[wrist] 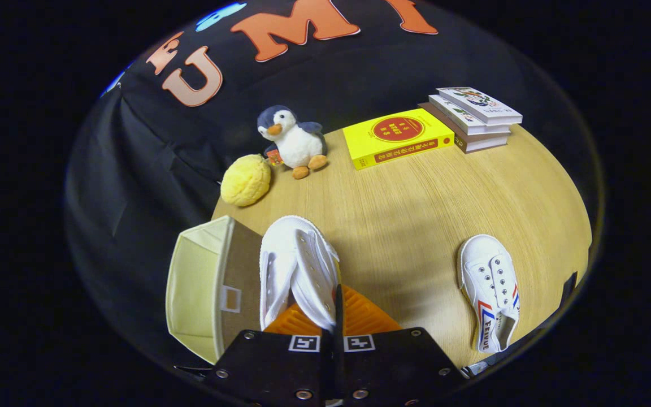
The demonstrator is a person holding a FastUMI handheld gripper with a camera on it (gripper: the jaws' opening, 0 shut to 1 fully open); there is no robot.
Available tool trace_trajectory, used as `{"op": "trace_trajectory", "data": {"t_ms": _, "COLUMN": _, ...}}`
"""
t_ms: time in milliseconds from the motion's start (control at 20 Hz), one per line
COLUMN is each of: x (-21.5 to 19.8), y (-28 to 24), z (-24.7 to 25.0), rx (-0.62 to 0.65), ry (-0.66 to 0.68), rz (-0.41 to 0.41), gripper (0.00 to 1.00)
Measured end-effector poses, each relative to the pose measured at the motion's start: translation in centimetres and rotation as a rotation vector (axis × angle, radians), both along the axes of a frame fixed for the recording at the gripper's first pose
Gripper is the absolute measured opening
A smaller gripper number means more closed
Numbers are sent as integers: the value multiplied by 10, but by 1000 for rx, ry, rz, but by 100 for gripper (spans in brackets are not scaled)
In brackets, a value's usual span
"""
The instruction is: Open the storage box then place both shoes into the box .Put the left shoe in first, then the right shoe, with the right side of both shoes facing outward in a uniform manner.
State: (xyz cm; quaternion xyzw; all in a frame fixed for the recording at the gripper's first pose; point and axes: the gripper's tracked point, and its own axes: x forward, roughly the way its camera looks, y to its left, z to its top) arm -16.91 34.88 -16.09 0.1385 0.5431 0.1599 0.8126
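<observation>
Gripper [334,316]: fingers clamped on shoe [297,265], lower centre, beside open box [201,288] at table [416,192] edge; second shoe [492,291] lower right, bare tabletop between.

I see a light wood-grain worktop [416,198] backed by the booth's black cloth wall [150,152], which hangs in folds from nine to twelve o'clock. Soft shadow falls across the worktop's middle.

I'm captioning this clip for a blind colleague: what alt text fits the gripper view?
The gripper is shut on a white shoe, held beside an open beige storage box. A second white shoe lies on the wooden table; beyond are a penguin plush, yellow ball and books.
</observation>
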Motion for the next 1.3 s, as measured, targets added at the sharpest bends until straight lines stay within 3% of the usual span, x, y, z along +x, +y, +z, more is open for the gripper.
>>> {"op": "trace_trajectory", "data": {"t_ms": 250, "x": -10, "y": 70, "z": 55, "rx": 70, "ry": 18, "rz": 53, "gripper": 1}}
{"op": "trace_trajectory", "data": {"t_ms": 400, "x": -21, "y": 121, "z": 58, "rx": 86, "ry": 37, "rz": 103, "gripper": 2}}
{"op": "trace_trajectory", "data": {"t_ms": 700, "x": -45, "y": 191, "z": 10, "rx": 9, "ry": 136, "rz": 148, "gripper": 2}}
{"op": "trace_trajectory", "data": {"t_ms": 1150, "x": -61, "y": 228, "z": -60, "rx": -110, "ry": 268, "rz": 38, "gripper": 3}}
{"op": "trace_trajectory", "data": {"t_ms": 1300, "x": -81, "y": 239, "z": -74, "rx": -113, "ry": 333, "rz": 99, "gripper": 7}}
